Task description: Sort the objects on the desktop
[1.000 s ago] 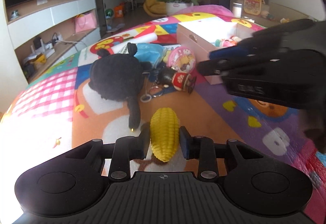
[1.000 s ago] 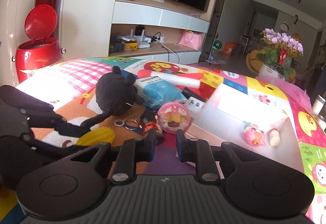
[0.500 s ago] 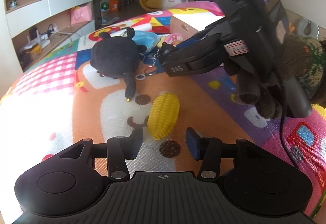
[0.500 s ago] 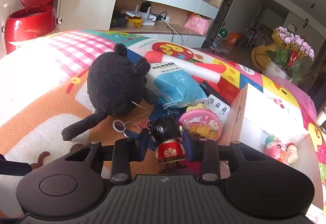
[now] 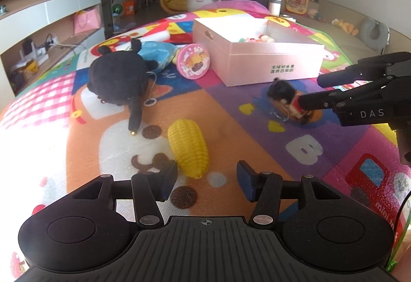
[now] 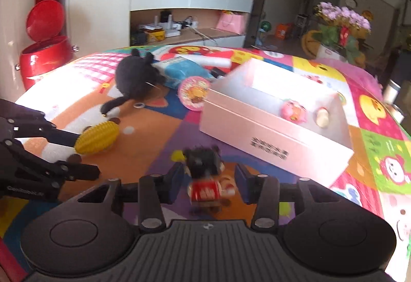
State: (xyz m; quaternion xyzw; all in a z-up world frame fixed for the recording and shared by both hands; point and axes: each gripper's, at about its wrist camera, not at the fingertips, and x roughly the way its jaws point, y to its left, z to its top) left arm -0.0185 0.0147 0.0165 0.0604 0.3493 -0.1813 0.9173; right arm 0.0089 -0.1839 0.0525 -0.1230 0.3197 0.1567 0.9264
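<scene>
- Right now I am in the middle of sorting: the little doll [image 6: 205,176] with black hair and a red body lies between the jaws of my right gripper [image 6: 209,183], near the front wall of the pink box [image 6: 272,143].
- Those jaws have just been opening. They stand spread, with a gap on each side of the doll, so I am not pinching it. I think it rests on the mat, but the picture is blurry there.
- From the left view, the doll [image 5: 285,99] sits at about 5 o'clock from the box [image 5: 269,61].
- My left gripper [image 5: 206,180] is spread too, with nothing between the jaws. They have just opened a bit. The yellow corn [image 5: 188,147] lies on the mat, just ahead of the left finger.
- Next, I think I must close on the doll again and lift it over the box wall, or go back for the corn. The box wall is tall, so the toy must go up first.
- A second ago the corn was pinched in my left gripper; now it lies free.
- Half a second ago the doll stood by the round pink tin [image 6: 194,93] and the black plush toy [image 6: 136,78]; now it is by the box front.
</scene>
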